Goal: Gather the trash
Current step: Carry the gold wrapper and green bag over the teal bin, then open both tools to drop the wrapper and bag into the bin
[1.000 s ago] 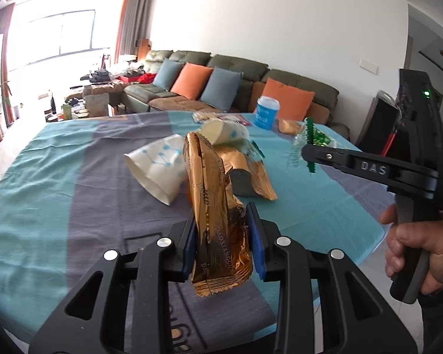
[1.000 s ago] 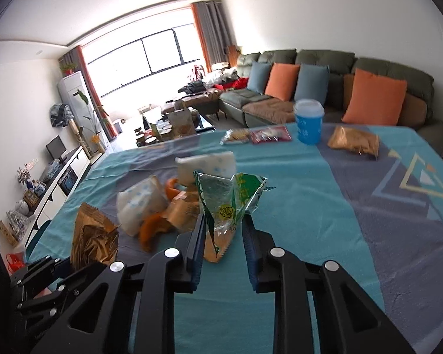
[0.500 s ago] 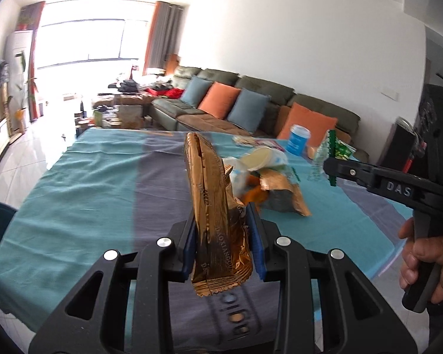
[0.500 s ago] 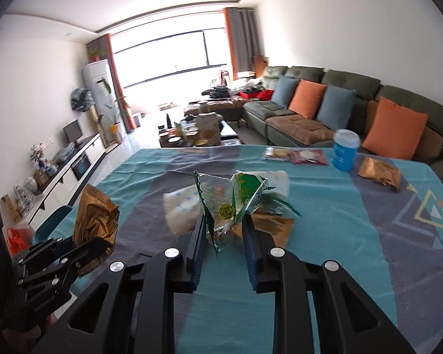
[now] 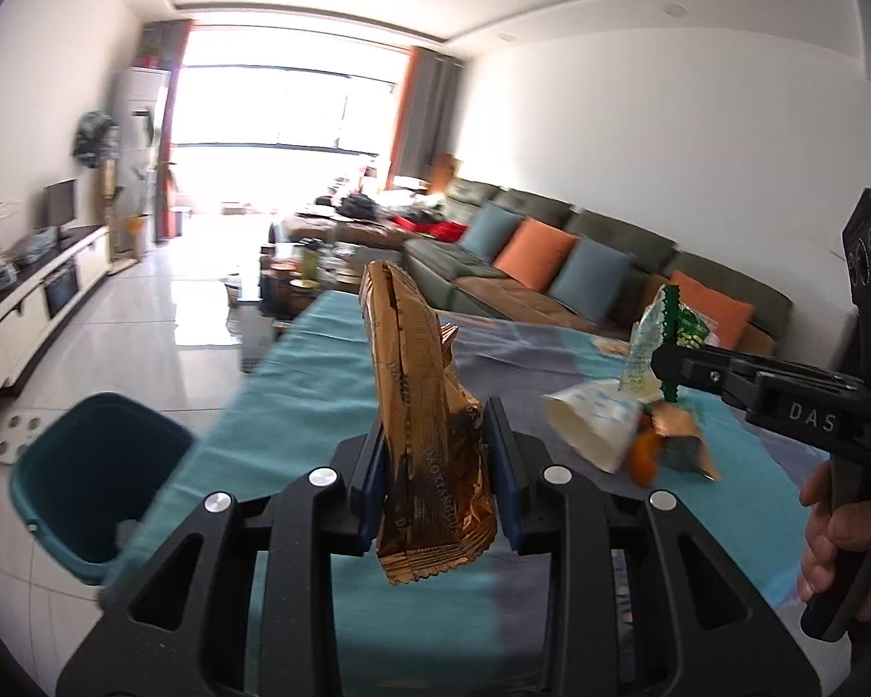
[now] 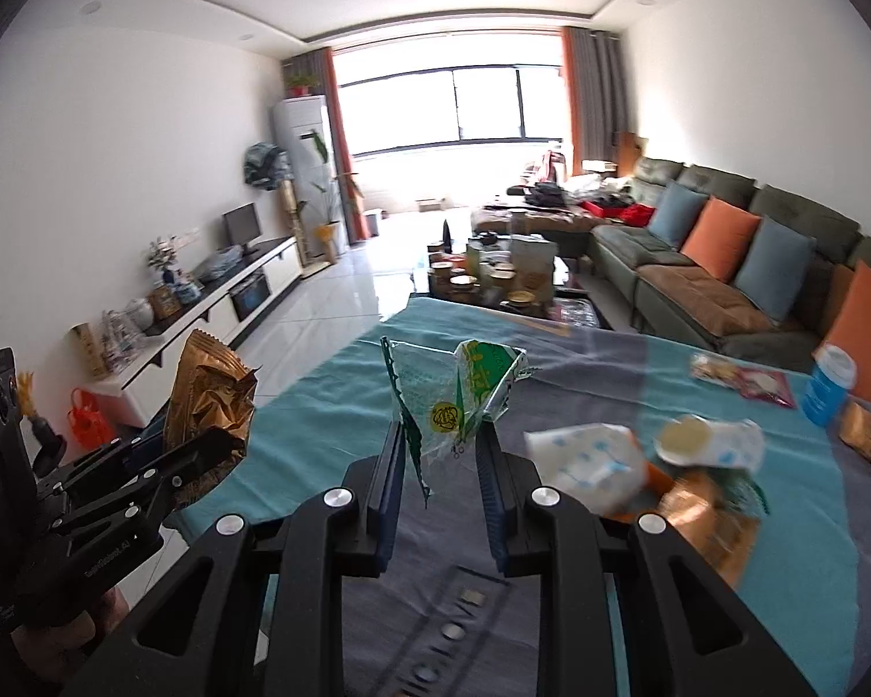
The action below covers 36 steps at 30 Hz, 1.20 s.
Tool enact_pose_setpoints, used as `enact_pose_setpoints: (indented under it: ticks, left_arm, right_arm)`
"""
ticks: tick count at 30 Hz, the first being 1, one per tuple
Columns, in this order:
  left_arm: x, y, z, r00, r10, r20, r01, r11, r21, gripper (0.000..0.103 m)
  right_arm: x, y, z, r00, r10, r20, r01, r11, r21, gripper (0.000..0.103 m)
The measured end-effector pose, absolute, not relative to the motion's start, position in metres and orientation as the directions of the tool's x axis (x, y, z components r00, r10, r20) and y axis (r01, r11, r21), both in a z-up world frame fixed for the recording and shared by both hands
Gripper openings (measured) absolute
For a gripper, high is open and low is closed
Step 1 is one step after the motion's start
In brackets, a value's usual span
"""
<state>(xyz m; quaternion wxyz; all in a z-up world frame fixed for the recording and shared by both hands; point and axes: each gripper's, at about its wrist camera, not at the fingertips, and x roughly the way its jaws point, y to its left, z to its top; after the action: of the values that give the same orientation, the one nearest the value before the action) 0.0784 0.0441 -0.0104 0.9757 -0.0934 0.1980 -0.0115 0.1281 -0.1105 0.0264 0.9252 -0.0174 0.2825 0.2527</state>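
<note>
My left gripper (image 5: 435, 453) is shut on a gold-brown snack wrapper (image 5: 424, 406) that stands upright between its blue pads. My right gripper (image 6: 438, 464) is shut on a crumpled green and clear wrapper (image 6: 464, 395). In the left wrist view the right gripper (image 5: 668, 372) hangs at the right with a hand on its grip, the green wrapper (image 5: 650, 337) in its tips. The right wrist view shows the left gripper (image 6: 203, 453) at the left with the gold wrapper (image 6: 209, 395). Both are above the teal tablecloth (image 5: 296, 406). A teal bin (image 5: 87, 482) stands on the floor left of the table.
A heap of trash lies on the table: white paper cups (image 6: 586, 464), orange peel and a gold wrapper (image 6: 708, 523). Farther right are a blue cup (image 6: 830, 383), a flat snack pack (image 6: 743, 377) and a brown bag (image 6: 865, 435). A sofa (image 6: 726, 267) and a coffee table (image 6: 505, 279) lie beyond.
Both grippers have swung left and risen a little, each keeping its wrapper. The trash heap has slid to the right of both views, and the teal bin has come into view.
</note>
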Motion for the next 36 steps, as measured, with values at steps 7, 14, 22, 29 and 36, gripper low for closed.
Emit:
enact_pose_setpoints:
  ticks: [7, 14, 22, 29, 36]
  left_arm:
    - [0.065, 0.108, -0.005, 0.925, 0.097, -0.368, -0.174, 0.968, -0.183, 0.031]
    - [0.056, 0.172, -0.005, 0.897, 0.234, -0.374, -0.315, 0.934, -0.171, 0.031]
    - [0.043, 0.246, -0.023, 0.840, 0.347, -0.418, -0.439, 0.886, -0.147, 0.032]
    - [0.053, 0.293, -0.054, 0.782, 0.377, -0.497, -0.498, 0.857, -0.134, 0.032]
    - [0.070, 0.305, -0.093, 0.733, 0.377, -0.567, -0.529, 0.839, -0.126, 0.034]
  right_arm:
    - [0.139, -0.043, 0.030, 0.635, 0.566, -0.525, -0.607, 0.786, 0.113, 0.023]
    - [0.150, 0.029, 0.027, 0.535, 0.650, -0.539, -0.717, 0.687, 0.117, 0.023]
    - [0.165, 0.106, 0.015, 0.416, 0.699, -0.581, -0.805, 0.581, 0.123, 0.023]
    - [0.179, 0.167, -0.010, 0.300, 0.699, -0.649, -0.846, 0.509, 0.157, 0.023]
    - [0.189, 0.205, -0.039, 0.207, 0.670, -0.713, -0.848, 0.486, 0.210, 0.023]
